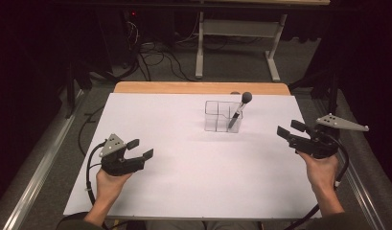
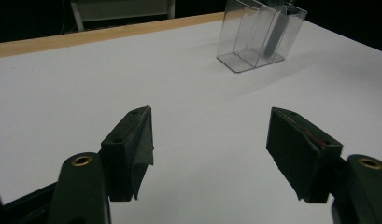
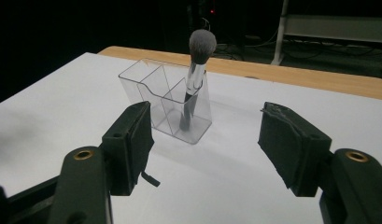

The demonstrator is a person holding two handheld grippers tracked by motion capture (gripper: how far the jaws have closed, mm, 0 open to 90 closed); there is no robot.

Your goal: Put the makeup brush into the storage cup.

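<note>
The brush [image 1: 240, 111] stands in the organizer [image 1: 222, 116] mid-desk, handle leaning bristles-up. Both hand-held grippers, left [image 1: 140, 149] and right [image 1: 291, 129], are released and empty; the right is nearer, the brush lying ahead-left of it.

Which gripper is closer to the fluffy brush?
Right. The right gripper sits just right of the brush in its clear organizer; the left gripper waits farther off, near the table's left front.
</note>
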